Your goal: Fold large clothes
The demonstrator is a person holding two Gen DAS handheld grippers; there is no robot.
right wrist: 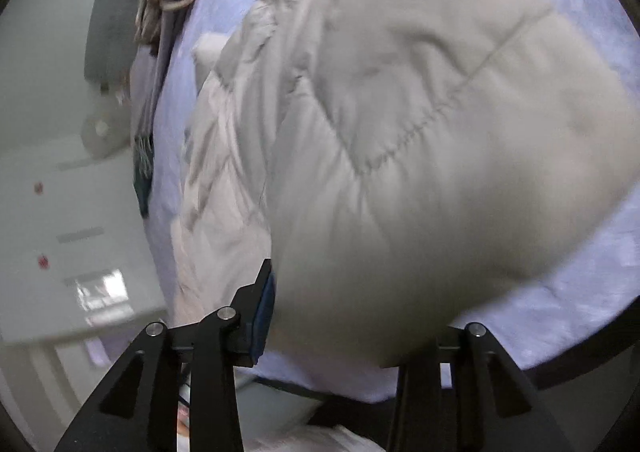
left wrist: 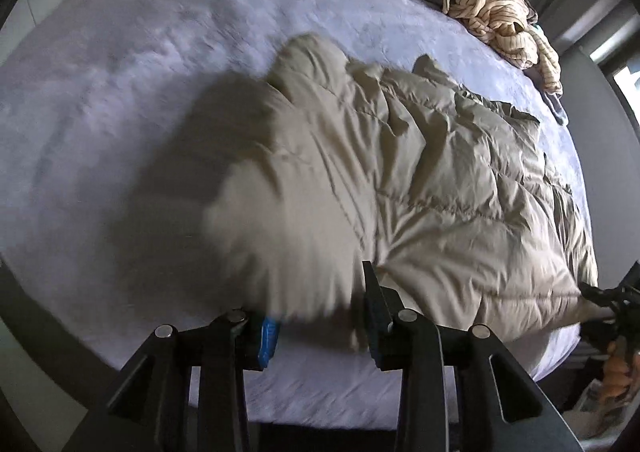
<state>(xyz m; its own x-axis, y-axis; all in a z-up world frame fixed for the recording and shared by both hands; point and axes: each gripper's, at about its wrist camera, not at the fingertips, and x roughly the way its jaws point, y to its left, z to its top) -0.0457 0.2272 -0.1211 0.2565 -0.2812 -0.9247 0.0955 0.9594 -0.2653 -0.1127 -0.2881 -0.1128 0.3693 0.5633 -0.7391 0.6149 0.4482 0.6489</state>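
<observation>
While both tongs, left tongs and right tongs, stand part-spread around blurred folds of the beige puffer jacket on the bed, slippery padding may slide out, undoing the fold.

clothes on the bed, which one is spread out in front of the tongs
The beige puffer jacket, quilted and lying across the lilac blanket. The cream striped garment is bunched up at the far edge.
</observation>
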